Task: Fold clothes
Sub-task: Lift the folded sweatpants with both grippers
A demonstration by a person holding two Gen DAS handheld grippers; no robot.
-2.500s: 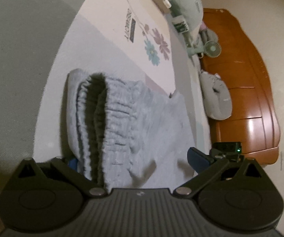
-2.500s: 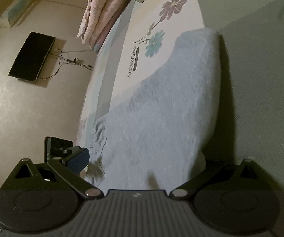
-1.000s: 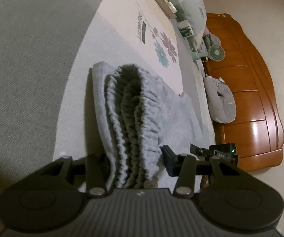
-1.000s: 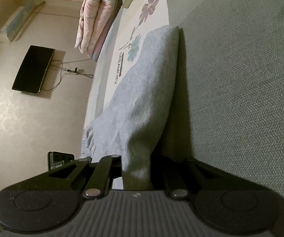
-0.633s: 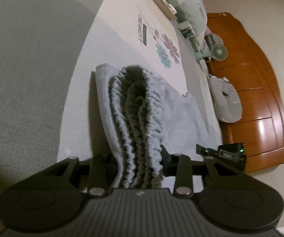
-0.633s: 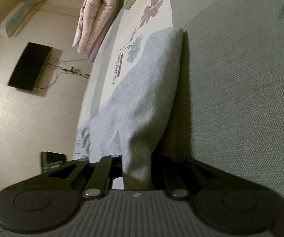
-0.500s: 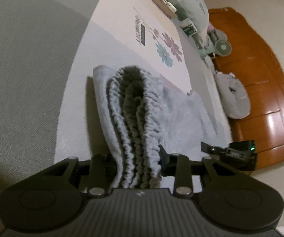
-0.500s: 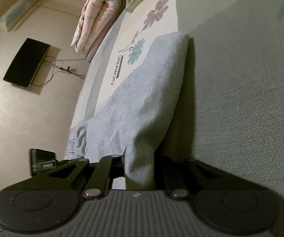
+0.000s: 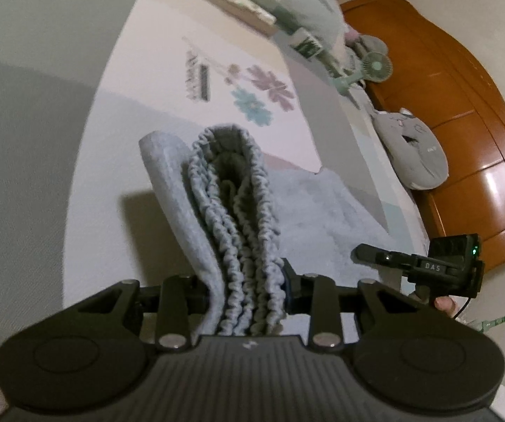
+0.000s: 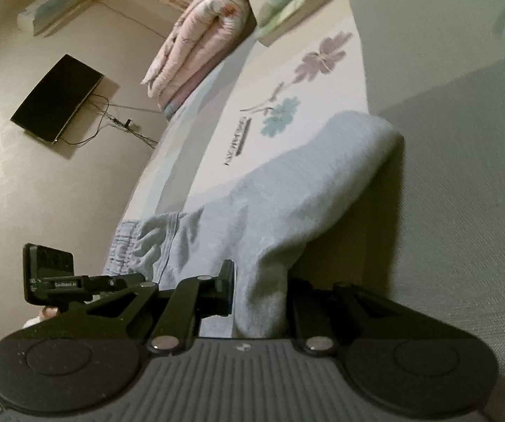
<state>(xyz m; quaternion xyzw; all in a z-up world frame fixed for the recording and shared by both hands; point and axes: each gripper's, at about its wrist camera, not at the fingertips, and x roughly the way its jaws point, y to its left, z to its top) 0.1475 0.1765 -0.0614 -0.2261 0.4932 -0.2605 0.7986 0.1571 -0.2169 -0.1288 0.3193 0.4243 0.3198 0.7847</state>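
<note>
Here your left tongs (image 9: 245,290) are closed tight on the gathered elastic waistband (image 9: 238,218) of the grey garment (image 9: 308,211), the ruffled layers pinched between the two fingers and standing up in a bunched ridge. The garment lies on the bed sheet (image 9: 118,147), just on your side of the flower print (image 9: 263,95), and its body spreads away from the waistband toward your other tool. Beyond the flower print, at the bed's far edge, sit a small green fan (image 9: 375,65) and a grey plush toy (image 9: 410,147) against the wooden headboard (image 9: 470,112).

Your right tongs (image 10: 259,292) are likewise clamped on the garment's (image 10: 287,197) opposite end, a thick fold of plain grey fabric gripped between the fingers. From there the cloth runs up toward the flower print (image 10: 298,84). Past the print a folded pink quilt (image 10: 199,38) rests on the bed.
</note>
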